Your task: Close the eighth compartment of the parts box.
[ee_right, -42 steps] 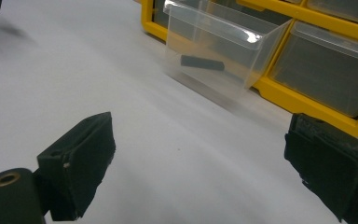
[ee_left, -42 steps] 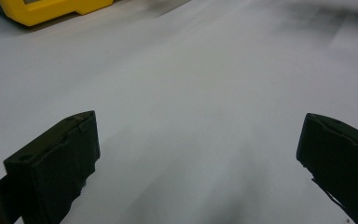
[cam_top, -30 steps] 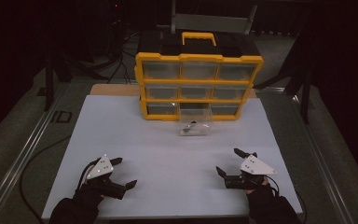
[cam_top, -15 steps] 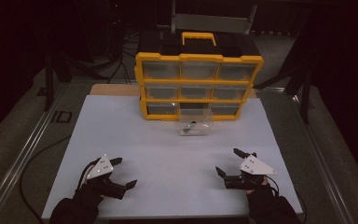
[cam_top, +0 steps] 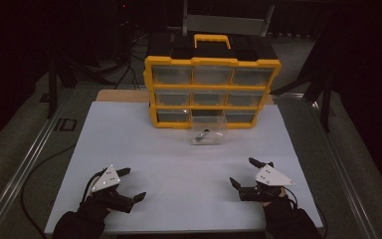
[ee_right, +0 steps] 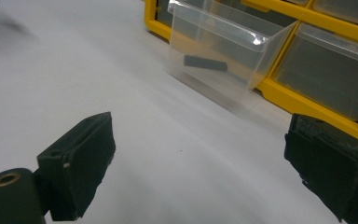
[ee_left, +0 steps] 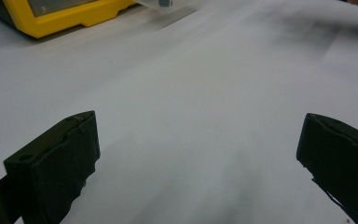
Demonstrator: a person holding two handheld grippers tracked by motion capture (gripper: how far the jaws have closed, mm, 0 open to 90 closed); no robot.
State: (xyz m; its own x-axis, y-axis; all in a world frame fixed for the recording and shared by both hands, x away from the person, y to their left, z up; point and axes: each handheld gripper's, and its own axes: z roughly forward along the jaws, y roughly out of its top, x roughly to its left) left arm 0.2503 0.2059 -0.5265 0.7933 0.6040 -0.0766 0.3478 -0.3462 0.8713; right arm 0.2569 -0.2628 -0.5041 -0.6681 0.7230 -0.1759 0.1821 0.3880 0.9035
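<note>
Clear drawer [cam_top: 208,132] with a small dark part [cam_top: 202,135] inside, out on the white counter [cam_top: 179,164] at frame centre, just before the yellow cabinet [cam_top: 212,92]. Left gripper [cam_top: 129,185] lower left, right gripper [cam_top: 243,173] lower right, both well apart from the drawer. Jaws of each spread wide, holding nothing.

high cam: above, fwd-down, far | gripper cams: low, close, fwd | shared: yellow organizer [cam_top: 212,92] + table [cam_top: 129,144]

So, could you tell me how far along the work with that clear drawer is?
Done: the clear drawer sits out on the table before the yellow organizer, a small dark part inside. In hand: nothing; the left gripper and right gripper are open. Probably left: handling the drawer.
</note>
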